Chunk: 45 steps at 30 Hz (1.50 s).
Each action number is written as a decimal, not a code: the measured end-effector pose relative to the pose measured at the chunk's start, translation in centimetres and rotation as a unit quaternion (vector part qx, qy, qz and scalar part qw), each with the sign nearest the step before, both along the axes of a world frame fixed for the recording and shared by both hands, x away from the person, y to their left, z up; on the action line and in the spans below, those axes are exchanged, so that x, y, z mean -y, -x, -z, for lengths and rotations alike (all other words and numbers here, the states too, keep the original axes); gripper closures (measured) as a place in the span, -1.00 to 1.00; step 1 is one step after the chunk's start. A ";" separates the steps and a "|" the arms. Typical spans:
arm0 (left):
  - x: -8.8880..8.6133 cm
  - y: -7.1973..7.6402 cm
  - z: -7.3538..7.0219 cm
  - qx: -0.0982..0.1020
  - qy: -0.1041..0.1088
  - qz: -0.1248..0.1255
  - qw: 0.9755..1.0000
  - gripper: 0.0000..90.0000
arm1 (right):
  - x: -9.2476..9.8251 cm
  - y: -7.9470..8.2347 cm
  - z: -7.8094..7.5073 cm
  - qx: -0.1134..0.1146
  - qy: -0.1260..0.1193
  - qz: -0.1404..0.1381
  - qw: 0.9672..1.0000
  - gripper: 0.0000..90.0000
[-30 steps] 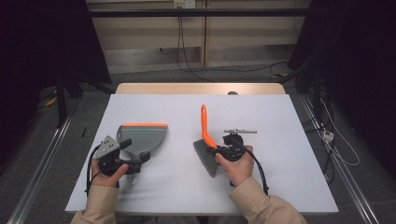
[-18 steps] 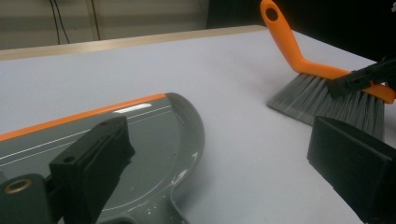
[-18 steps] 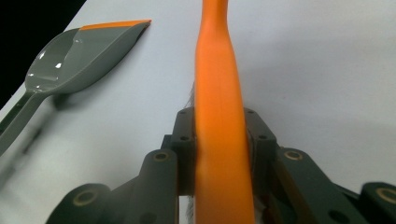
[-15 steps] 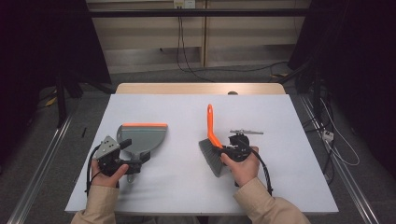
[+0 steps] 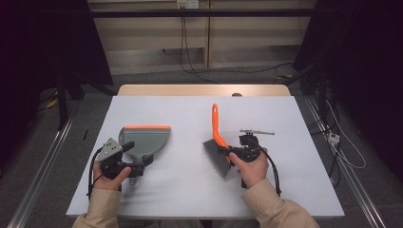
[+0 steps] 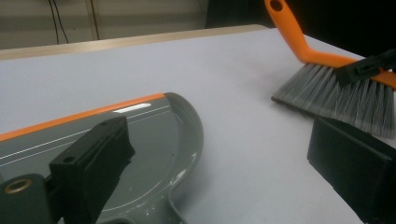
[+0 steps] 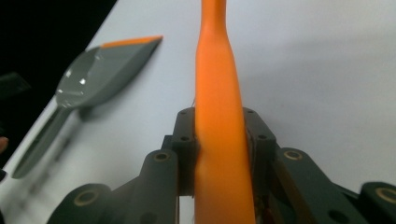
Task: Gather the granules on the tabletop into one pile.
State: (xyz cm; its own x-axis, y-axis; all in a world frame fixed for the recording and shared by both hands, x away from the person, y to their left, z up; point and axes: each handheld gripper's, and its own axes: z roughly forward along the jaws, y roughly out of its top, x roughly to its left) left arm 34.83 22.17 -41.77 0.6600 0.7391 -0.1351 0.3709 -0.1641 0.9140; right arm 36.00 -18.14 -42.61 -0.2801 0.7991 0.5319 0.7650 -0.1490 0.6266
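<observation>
Left gripper (image 5: 124, 159) is held low in the left hand (image 5: 110, 176) at the near left of the tabletop (image 5: 190, 190), fingers (image 6: 91, 163) spread wide apart. Right gripper (image 5: 234, 153) is held in the right hand (image 5: 251, 168), fingers (image 7: 187, 140) clamped on an orange brush handle (image 7: 217, 116).

light: bright table (image 5: 190, 114), dark surround | glare: dustpan (image 6: 154, 140) | blur: near claw parts

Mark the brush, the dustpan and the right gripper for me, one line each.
brush (image 5: 216, 124): high view, on its orange handle.
dustpan (image 5: 145, 140): high view, on the grey pan floor.
right gripper (image 7: 219, 140): right gripper view, where its jaws clamp the handle.
</observation>
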 end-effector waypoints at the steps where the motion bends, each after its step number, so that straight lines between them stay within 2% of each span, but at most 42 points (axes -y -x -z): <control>1: 0.0 0.0 0.0 0.000 0.001 0.000 1.000 -0.87 | 0.1 -0.1 -0.3 0.004 -0.009 0.000 1.000 0.58; 3: 0.0 0.0 0.0 0.000 0.001 0.000 1.000 -0.87 | 0.5 -0.2 -0.9 0.012 -0.021 0.001 1.000 0.58; 7: 0.0 0.0 0.0 0.000 0.001 0.000 1.000 -0.87 | 1.1 -0.8 -2.2 0.041 -0.010 -0.004 0.999 0.58; 10: 0.0 0.0 0.0 -0.001 0.003 -0.001 1.000 -0.87 | 1.5 -1.4 -2.6 0.064 0.023 -0.014 0.998 0.58; 13: 0.0 0.0 0.0 -0.002 0.004 -0.001 1.000 -0.87 | 1.8 -2.3 -2.6 0.098 0.064 -0.041 0.992 0.58; 15: 0.0 0.0 0.0 -0.002 0.005 -0.001 1.000 -0.87 | 2.0 -3.0 -2.5 0.127 0.099 -0.066 0.985 0.58; 18: -0.1 -0.1 0.1 -0.002 0.004 -0.001 1.000 -0.87 | 2.0 -4.0 -2.3 0.152 0.153 -0.101 0.971 0.58; 20: -0.1 -0.2 0.1 -0.003 0.004 -0.001 1.000 -0.87 | 2.1 -4.8 -2.0 0.165 0.163 -0.132 0.964 0.58; 21: -0.1 -0.2 0.1 -0.004 0.004 -0.002 1.000 -0.87 | 2.0 -5.2 -1.7 0.175 0.173 -0.147 0.958 0.58; 22: -0.1 -0.2 0.1 -0.004 0.004 -0.002 1.000 -0.87 | 2.0 -5.5 -1.6 0.178 0.180 -0.155 0.955 0.58; 24: -0.1 -0.2 0.1 -0.003 0.005 -0.002 1.000 -0.87 | 1.9 -6.2 -1.1 0.189 0.181 -0.174 0.949 0.58; 27: -0.2 -0.2 0.1 -0.004 0.007 -0.004 1.000 -0.87 | 1.8 -7.1 -0.6 0.215 0.188 -0.202 0.937 0.58; 28: -0.2 -0.2 0.1 -0.004 0.008 -0.004 1.000 -0.87 | 1.8 -7.4 -0.5 0.223 0.191 -0.215 0.931 0.58; 30: -0.3 -0.2 0.2 -0.005 0.007 -0.003 1.000 -0.87 | 1.6 -8.0 -0.2 0.236 0.198 -0.233 0.923 0.58; 31: -0.3 -0.2 0.2 -0.005 0.007 -0.003 1.000 -0.87 | 1.5 -8.2 -0.1 0.240 0.200 -0.239 0.919 0.58; 33: -0.3 -0.2 0.1 -0.006 0.007 -0.003 1.000 -0.87 | 1.2 -8.6 0.1 0.250 0.209 -0.254 0.911 0.58; 35: -0.4 -0.2 0.1 -0.006 0.008 -0.004 1.000 -0.87 | 1.0 -8.9 0.2 0.271 0.222 -0.273 0.896 0.58; 36: -0.4 -0.2 0.2 -0.007 0.007 -0.005 1.000 -0.87 | 0.9 -9.0 0.3 0.275 0.223 -0.279 0.893 0.58; 38: -0.4 -0.3 0.2 -0.008 0.008 -0.008 1.000 -0.87 | 0.6 -9.4 0.4 0.288 0.225 -0.296 0.883 0.58; 39: -0.5 -0.3 0.2 -0.008 0.009 -0.009 1.000 -0.87 | 0.5 -9.5 0.4 0.291 0.221 -0.305 0.880 0.58; 40: -0.5 -0.3 0.2 -0.009 0.008 -0.009 1.000 -0.87 | 0.4 -9.7 0.5 0.296 0.220 -0.314 0.875 0.58; 45: -0.8 -0.4 0.3 -0.011 0.006 -0.014 1.000 -0.87 | -0.3 -10.2 0.9 0.307 0.221 -0.357 0.854 0.58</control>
State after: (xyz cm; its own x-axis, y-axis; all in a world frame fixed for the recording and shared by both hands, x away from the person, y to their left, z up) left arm 35.26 22.95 -42.10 0.6364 0.7548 -0.1591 0.3953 -0.1420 0.9075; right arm 46.16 -17.82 -43.50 -0.8974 0.3935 -0.1993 0.0694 0.5720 0.8173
